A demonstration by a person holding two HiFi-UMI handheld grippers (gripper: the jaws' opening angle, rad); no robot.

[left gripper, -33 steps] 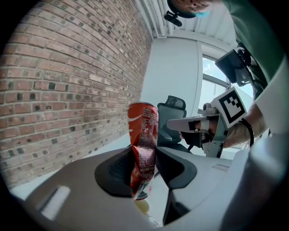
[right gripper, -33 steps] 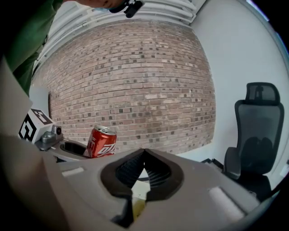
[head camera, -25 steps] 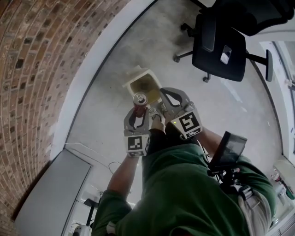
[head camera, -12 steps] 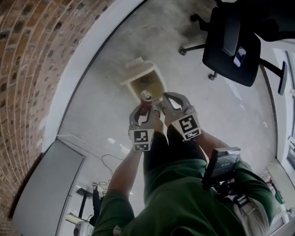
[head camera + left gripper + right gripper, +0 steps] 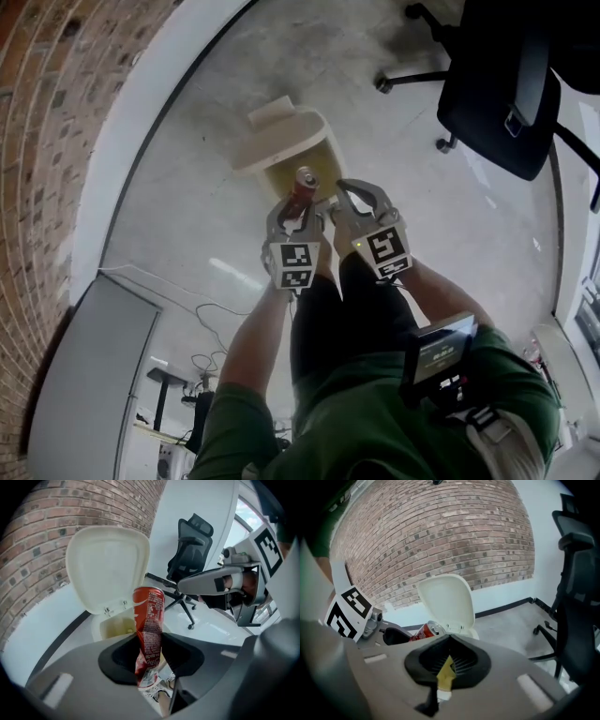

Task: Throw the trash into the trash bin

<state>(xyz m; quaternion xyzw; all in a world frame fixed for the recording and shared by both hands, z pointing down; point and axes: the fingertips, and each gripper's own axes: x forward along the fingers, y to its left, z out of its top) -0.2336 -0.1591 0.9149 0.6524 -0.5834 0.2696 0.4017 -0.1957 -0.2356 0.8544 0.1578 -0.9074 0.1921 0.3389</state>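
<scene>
Step in hand: carry both pieces of trash over the open bin and drop them. The left tongs (image 5: 296,208) are clamped on a crushed red soda can (image 5: 305,182). In the left gripper view the can (image 5: 149,616) stands up between the pads, pinched at its crumpled lower half. The right tongs (image 5: 343,199) are pinched together on a small yellow scrap (image 5: 446,671), probably paper or a wrapper.

The cream trash bin (image 5: 330,148) sits on the grey floor at upper centre of the head view. Its flip lid (image 5: 269,116) is open, toward the upper left. Both tongs hang side by side at the near edge of the opening, and the can's top overlaps the yellowish inside.

To do it well, both tips likely need to go further over the middle of the opening before any release. The can should drop clean once the pads spread. The scrap is light, so it may drift or stick to a pad; release it low. Stay off the raised lid (image 5: 108,559), since a knock could flip it shut.
</scene>
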